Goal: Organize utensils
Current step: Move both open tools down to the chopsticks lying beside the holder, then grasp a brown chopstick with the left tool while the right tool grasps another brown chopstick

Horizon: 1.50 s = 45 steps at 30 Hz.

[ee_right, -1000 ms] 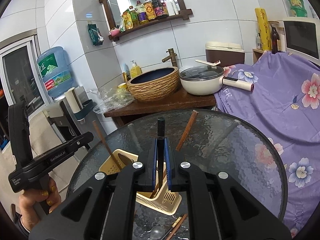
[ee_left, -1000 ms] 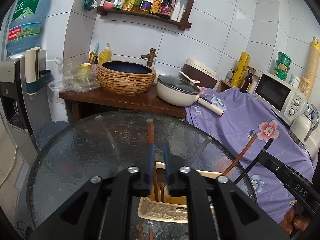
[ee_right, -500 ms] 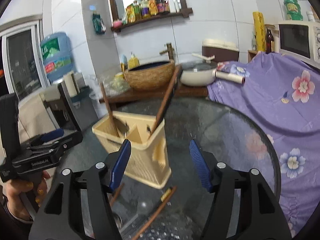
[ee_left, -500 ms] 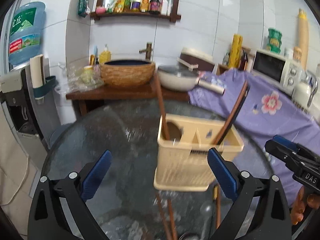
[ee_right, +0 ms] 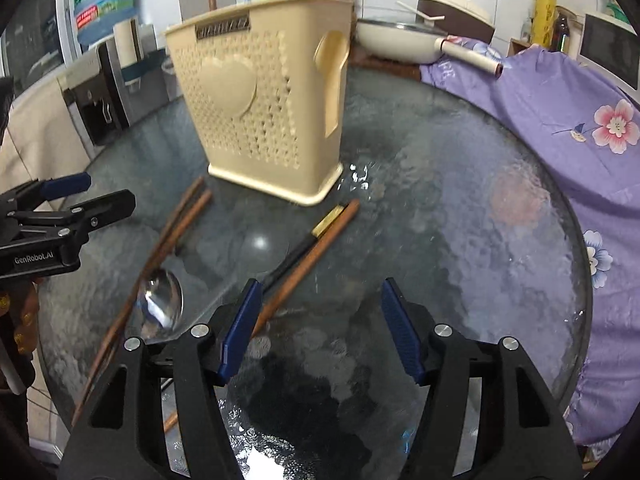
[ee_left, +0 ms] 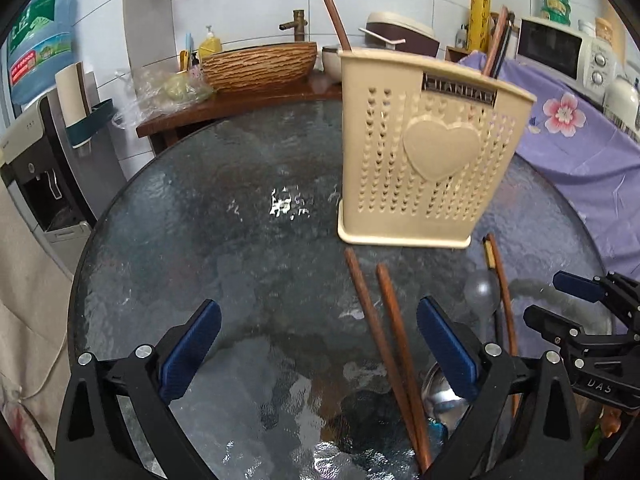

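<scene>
A beige perforated utensil holder stands on the round glass table, with chopsticks sticking out of its top; it also shows in the right wrist view. Two brown chopsticks lie on the glass in front of it, beside a metal spoon. In the right wrist view a brown chopstick and a black one lie near a spoon. My left gripper is open and empty low over the table. My right gripper is open and empty, also low.
A wooden counter with a woven basin stands behind the table. A purple flowered cloth covers the surface to the right, with a pan and microwave. A water dispenser stands left.
Both grippers let go of their chopsticks into the holder, opened, and dropped from above the holder to low over the table in front of it.
</scene>
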### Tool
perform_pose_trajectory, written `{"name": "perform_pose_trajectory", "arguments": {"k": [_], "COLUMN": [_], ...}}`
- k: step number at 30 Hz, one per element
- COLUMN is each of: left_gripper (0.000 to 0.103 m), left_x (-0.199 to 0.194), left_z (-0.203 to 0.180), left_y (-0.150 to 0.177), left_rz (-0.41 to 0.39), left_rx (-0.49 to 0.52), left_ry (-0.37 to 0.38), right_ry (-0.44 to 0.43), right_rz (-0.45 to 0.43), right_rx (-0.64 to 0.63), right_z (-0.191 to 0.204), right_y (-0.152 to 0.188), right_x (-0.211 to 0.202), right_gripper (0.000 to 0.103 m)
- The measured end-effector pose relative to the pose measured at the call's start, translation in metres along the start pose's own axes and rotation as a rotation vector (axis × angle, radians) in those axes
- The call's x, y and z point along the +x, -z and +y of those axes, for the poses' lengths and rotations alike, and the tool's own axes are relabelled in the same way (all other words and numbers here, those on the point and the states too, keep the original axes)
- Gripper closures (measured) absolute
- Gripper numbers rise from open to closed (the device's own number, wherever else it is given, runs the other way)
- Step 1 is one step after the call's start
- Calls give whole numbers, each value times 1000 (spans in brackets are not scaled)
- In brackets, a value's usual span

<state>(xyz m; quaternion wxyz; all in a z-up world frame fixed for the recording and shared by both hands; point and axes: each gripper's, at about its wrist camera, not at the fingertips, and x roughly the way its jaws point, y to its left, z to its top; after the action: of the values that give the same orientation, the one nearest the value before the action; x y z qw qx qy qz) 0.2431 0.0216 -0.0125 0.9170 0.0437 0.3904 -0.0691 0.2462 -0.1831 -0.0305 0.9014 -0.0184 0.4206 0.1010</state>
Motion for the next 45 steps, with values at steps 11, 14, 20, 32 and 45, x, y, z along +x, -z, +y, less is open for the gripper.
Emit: {"name": "perform_pose_trajectory", "arguments": {"k": [11, 14, 20, 32, 45], "left_gripper": [11, 16, 28, 51, 70], "left_x": [6, 8, 15, 48, 65], "left_z": [-13, -12, -12, -18, -18], "left_y": [9, 10, 7, -11, -29], "left_rz": [27, 41, 69, 158, 182], "left_rx": [48, 51, 53, 28, 21], "left_ry": [-25, -23, -7, 40, 31], "right_ry": [-20, -1, -21, -20, 19], "right_rz": [69, 76, 102, 113, 140], "right_rx": [17, -4, -5, -35, -5], "right_z": [10, 12, -1, -7, -20], "right_y": [0, -1, -1, -2, -27], "right_x": [20, 19, 16, 16, 36], "right_gripper": [55, 60, 68, 70, 78]}}
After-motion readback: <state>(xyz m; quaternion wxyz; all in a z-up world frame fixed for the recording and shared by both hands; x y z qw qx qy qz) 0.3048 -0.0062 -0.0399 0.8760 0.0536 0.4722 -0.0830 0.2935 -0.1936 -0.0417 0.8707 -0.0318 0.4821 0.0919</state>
